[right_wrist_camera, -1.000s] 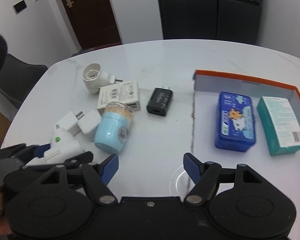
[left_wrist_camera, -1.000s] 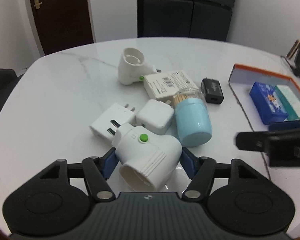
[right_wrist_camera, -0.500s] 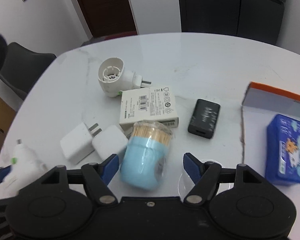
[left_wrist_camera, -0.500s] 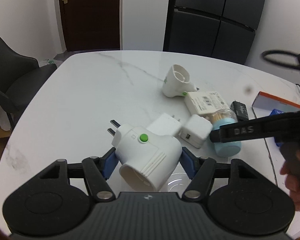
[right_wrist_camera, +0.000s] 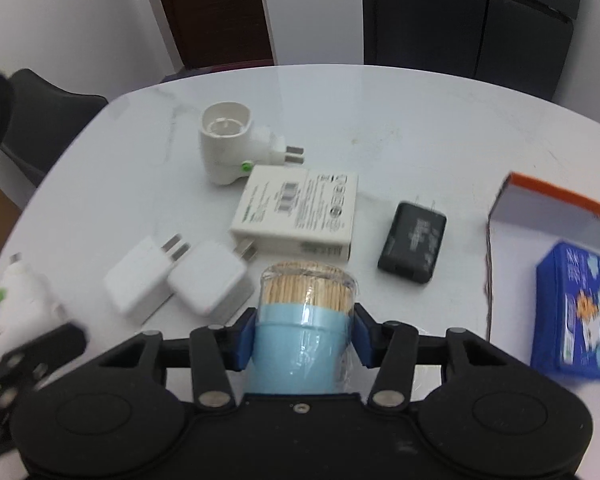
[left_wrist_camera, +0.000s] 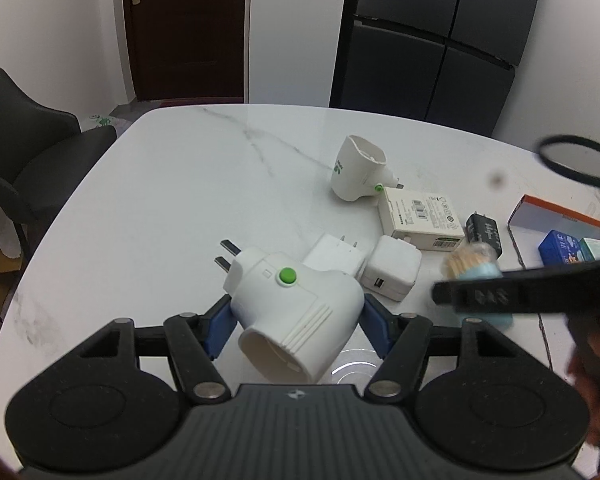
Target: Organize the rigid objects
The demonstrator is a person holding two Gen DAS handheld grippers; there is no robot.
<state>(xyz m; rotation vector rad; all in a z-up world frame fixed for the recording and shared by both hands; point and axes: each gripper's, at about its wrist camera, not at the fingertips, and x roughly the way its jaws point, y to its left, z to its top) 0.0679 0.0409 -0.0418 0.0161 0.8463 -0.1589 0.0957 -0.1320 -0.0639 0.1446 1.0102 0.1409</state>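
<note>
My left gripper (left_wrist_camera: 296,320) is shut on a white plug adapter (left_wrist_camera: 296,312) with a green button, held above the marble table (left_wrist_camera: 160,200). The right gripper (right_wrist_camera: 303,336) has its jaws closing on a light blue toothpick jar (right_wrist_camera: 300,348), and the blue pads touch its sides. Still lying on the table are a second white adapter (right_wrist_camera: 226,146), a white box (right_wrist_camera: 298,210), two white chargers (right_wrist_camera: 172,278) and a black charger (right_wrist_camera: 413,248). In the left wrist view the right gripper's black arm (left_wrist_camera: 539,292) crosses in front of the jar (left_wrist_camera: 475,272).
An orange-edged tray (right_wrist_camera: 539,194) at the right holds a blue box (right_wrist_camera: 575,316) and a teal box. A dark chair (left_wrist_camera: 24,152) stands at the table's left. Dark cabinets (left_wrist_camera: 439,48) and a brown door line the far wall.
The right gripper moved left over the toothpick jar and its jaws came in around it. The left gripper drew back leftward with the white adapter.
</note>
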